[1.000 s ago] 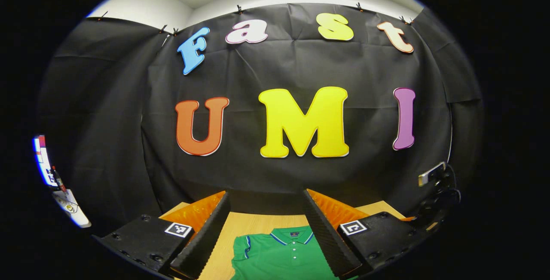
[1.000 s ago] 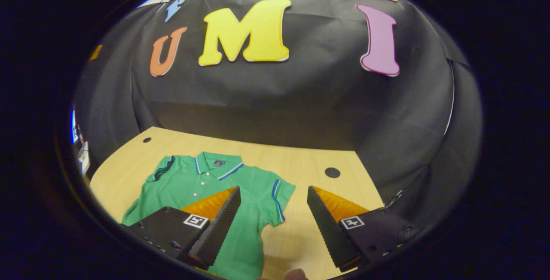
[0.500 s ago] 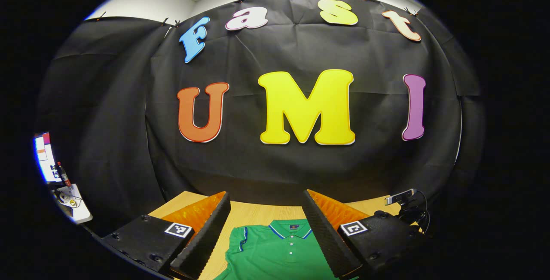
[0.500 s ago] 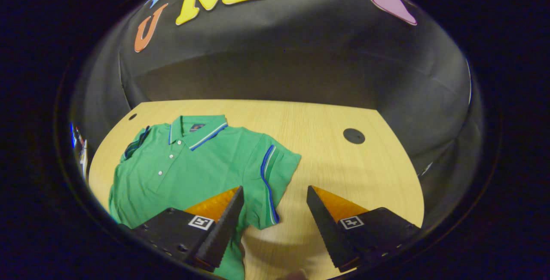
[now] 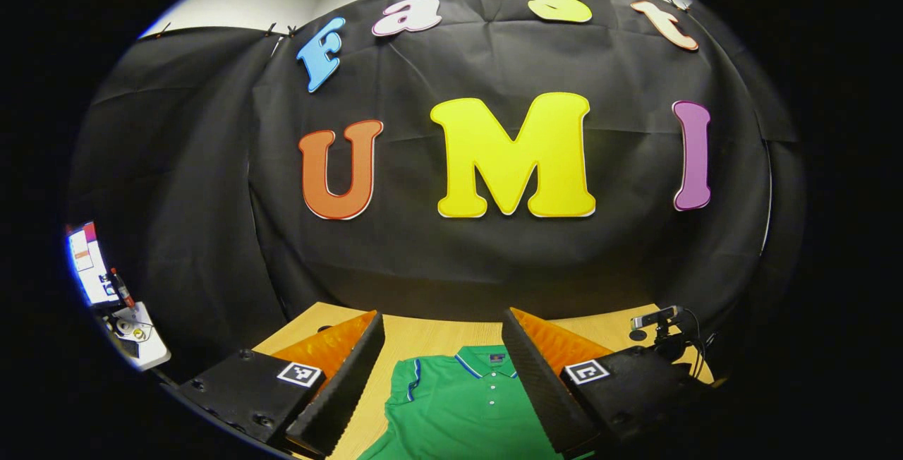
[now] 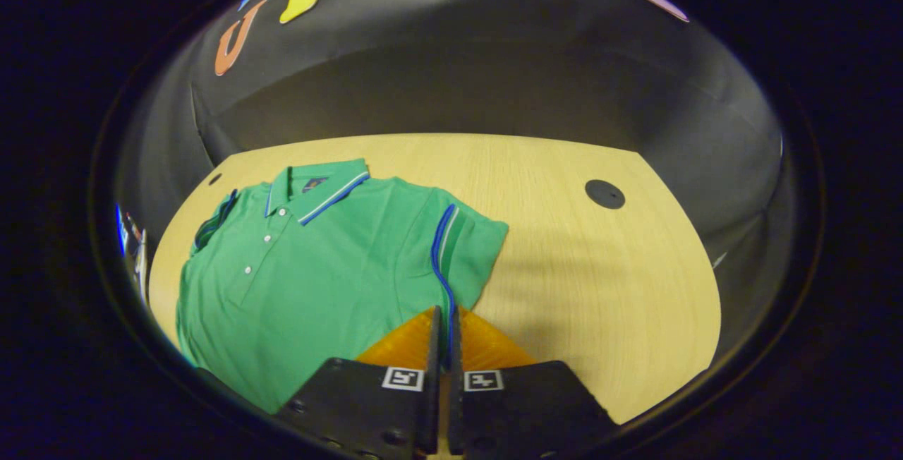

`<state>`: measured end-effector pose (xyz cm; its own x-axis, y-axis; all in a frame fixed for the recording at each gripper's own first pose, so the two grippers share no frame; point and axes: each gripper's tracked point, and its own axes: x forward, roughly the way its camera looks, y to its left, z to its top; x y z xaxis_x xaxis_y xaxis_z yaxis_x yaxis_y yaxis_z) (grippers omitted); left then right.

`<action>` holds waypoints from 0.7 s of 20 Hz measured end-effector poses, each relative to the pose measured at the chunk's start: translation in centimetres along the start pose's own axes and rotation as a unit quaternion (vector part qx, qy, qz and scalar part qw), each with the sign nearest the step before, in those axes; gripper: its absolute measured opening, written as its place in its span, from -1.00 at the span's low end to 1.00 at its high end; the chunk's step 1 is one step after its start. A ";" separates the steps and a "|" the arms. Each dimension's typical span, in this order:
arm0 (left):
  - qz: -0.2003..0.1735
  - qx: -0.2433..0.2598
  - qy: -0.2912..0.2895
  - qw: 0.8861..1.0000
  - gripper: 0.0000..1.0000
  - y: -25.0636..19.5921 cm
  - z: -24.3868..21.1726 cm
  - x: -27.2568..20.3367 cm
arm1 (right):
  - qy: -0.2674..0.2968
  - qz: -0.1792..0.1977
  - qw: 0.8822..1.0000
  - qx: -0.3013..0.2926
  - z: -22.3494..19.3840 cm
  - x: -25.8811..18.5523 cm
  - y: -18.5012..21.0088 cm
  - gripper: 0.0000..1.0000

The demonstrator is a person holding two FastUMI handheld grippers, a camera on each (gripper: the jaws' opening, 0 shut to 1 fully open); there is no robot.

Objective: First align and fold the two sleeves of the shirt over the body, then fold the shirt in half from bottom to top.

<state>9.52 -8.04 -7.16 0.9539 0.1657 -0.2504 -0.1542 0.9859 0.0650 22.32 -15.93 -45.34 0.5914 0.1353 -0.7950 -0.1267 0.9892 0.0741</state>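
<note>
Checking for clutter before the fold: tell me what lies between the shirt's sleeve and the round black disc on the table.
Bare wood. In the right gripper view the table shows nothing between the sleeve and the black disc.

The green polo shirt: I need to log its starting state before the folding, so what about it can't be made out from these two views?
- Shirt hem: cut off by the lower edge in the right gripper view.
- Left gripper view: the left gripper's open fingers cover the shirt's sides.
- Sleeve edge: the right gripper's shut fingers hide how much cloth they pinch.
- Collar label: too small.
</note>
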 end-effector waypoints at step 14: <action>-0.006 -0.044 -0.001 0.999 1.00 5.5 -1.2 0.3 | -0.066 -0.024 0.997 -0.019 7.4 -6.6 4.7 -1.00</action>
<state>8.61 -2.51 -8.08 0.9560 0.1540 -0.2496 -0.1652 0.9860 -0.0241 23.69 -11.71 -35.34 0.6974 0.0969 -0.7101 -0.1240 0.9922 0.0136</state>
